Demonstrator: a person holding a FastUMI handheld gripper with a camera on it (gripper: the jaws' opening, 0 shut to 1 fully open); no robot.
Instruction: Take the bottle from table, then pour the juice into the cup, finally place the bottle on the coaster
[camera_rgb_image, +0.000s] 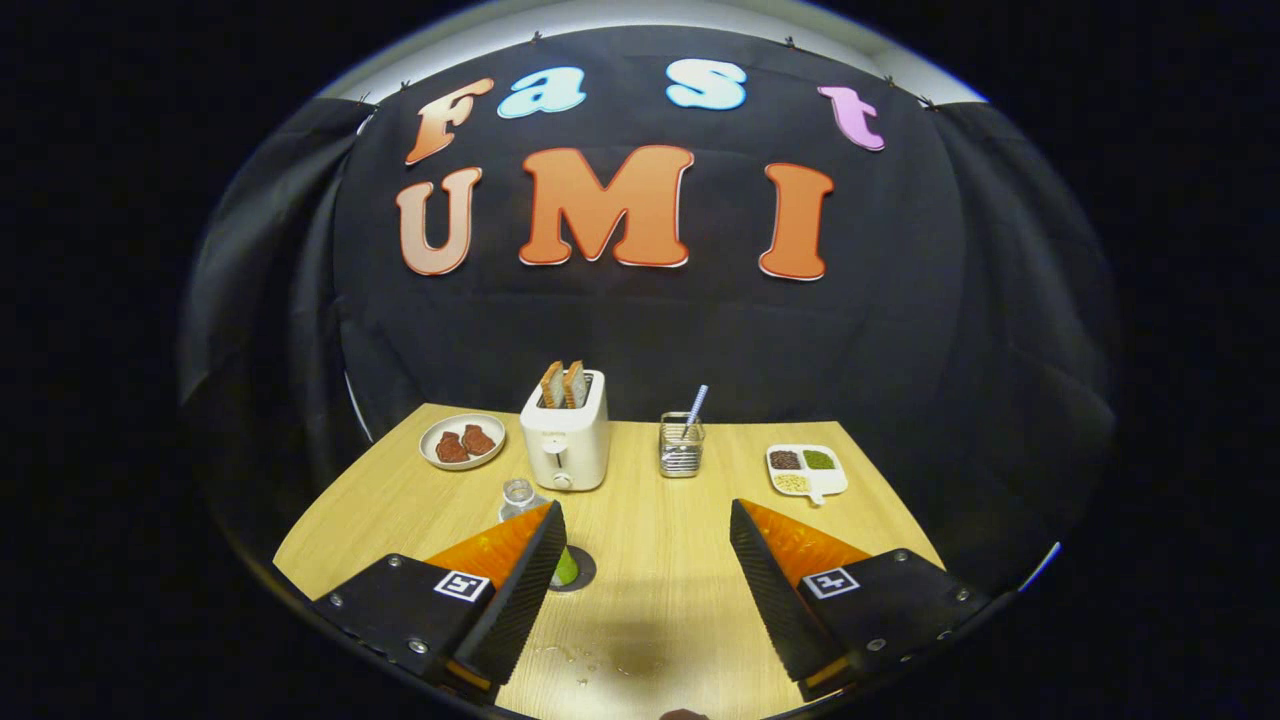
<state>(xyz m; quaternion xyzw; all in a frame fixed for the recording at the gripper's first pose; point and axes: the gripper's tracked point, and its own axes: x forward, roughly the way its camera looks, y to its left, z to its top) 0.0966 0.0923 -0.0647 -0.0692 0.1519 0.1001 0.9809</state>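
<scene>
While spread wide, hand-held gripper (640, 530) with bottle (519, 496) just beyond its left finger (520, 580).

Claw (640, 520), orange fingers, ribbed black pads, black screwed mounts, square markers

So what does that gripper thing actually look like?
The gripper has two wedge-shaped fingers: orange on the outer faces, with black ribbed pads on the inner faces. Each is mounted on a black plate with small silver screws and carries a square black-and-white marker.
</scene>
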